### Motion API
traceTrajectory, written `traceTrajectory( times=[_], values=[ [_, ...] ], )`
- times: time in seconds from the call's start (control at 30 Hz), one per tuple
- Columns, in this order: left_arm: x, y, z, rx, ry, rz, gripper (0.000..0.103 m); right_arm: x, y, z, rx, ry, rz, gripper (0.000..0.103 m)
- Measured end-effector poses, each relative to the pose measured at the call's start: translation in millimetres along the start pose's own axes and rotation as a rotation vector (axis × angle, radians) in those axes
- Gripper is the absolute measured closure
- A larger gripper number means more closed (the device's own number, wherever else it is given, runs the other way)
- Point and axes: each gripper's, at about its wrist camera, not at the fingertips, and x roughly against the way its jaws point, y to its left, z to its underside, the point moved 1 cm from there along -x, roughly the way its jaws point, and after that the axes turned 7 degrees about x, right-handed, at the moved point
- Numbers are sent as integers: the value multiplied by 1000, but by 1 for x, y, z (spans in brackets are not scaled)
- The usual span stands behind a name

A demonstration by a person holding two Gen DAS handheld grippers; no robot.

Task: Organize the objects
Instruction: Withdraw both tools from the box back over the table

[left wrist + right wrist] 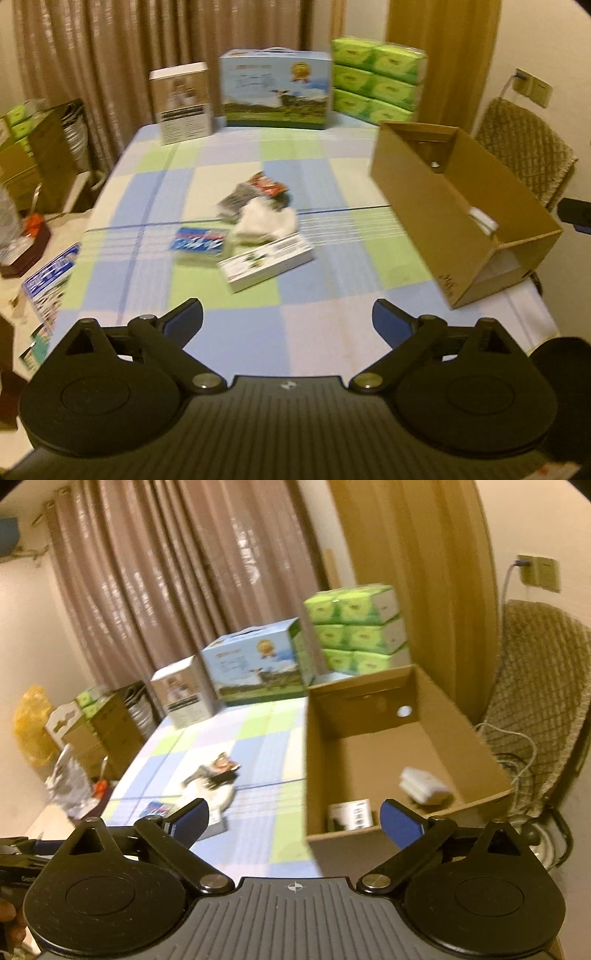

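Checked cloth in pale blue, green and cream covers the tabletop point(325, 325), and near its middle lies the loose heap still to be sorted: a white carton point(266, 261) with printed sides lying flat and skewed, a blue packet point(199, 240) just beside it, a crumpled white wrapper point(267, 221) and, behind that, dark and red sachets point(258, 192) overlapping one another; blur hides their labels. They are strewn rather than lined up, which suggests they are waiting to go into the cardboard box point(428, 218) standing open-topped at the table's right edge, near enough to drop things in from above. Seen from the right wrist, that box point(369, 753) already holds a white plug-like item point(424, 784) on its floor and a small white-and-black labelled pack point(351, 814) against the near wall, so by my reckoning the sorting is partly done. The left gripper point(288, 319) hangs over the near part of the cloth, short of the heap, jaws spread wide with nothing between them. The right gripper point(293, 818) is likewise wide and empty, poised at the box's near rim. Along the far edge stand a white box point(183, 103), a blue carry carton point(275, 90) and stacked green tissue packs point(376, 79), tidy against the curtains point(110, 55).
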Motion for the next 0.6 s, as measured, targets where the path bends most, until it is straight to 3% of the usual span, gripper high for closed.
traceTrajectory(
  times=[0.27, 0.6],
  values=[
    [12, 39, 12, 59, -3, -53, 1, -11, 39, 10, 54, 38, -66, 2],
    [16, 54, 19, 89, -6, -64, 1, -18, 55, 19, 87, 65, -90, 2]
  ],
)
